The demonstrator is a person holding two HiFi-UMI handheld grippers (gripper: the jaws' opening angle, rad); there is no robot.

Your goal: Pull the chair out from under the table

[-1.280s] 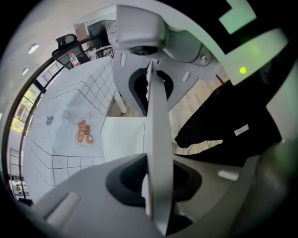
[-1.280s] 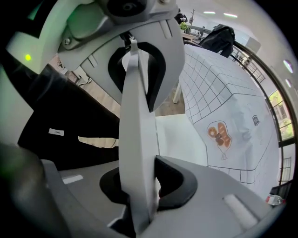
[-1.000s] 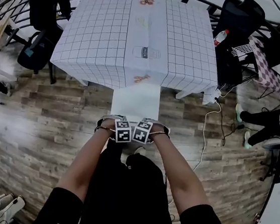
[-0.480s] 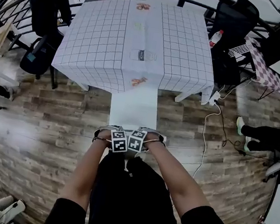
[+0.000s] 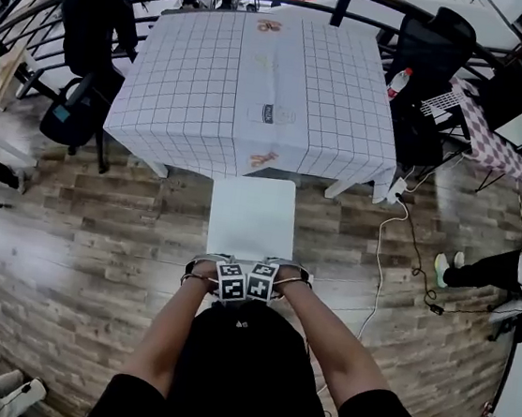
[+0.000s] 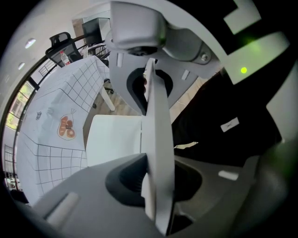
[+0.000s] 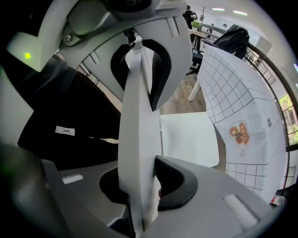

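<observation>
Black cloth is seen draped over a dark swivel chair [image 5: 86, 30] at the far left, beside the square table spread with a white, dark-gridded cloth [image 5: 192, 81]. Brown wood-plank floor [image 5: 79, 228] is shown below both.

At the middle, the white chair with a flat square seat [image 5: 252, 216] is found on the floor between the table and the person. Its seat is almost wholly clear of the tabletop, and only its far edge is met by the cloth's hanging hem (how its legs stand cannot be told, since they are hidden under the seat).

The chair's thin white backrest panel [image 6: 156, 139] is gripped at its top edge by both tools, which are set side by side and pointed down. The left gripper [image 5: 229, 282] is closed on that panel: in the left gripper view the white slab is seen pinched between the dark pads. Just beside it, the right gripper [image 5: 261, 284] is clamped on the same panel, which is likewise seen pressed between the pads in the right gripper view.

Further right, a clear bottle with a red cap [image 5: 398, 80] is seen by the table's corner, near a black office chair [image 5: 443, 36]. A white cable [image 5: 379, 265] is trailed across the planks, and another person's dark-trousered leg with a light shoe [image 5: 442, 269] is cut by the right edge.
</observation>
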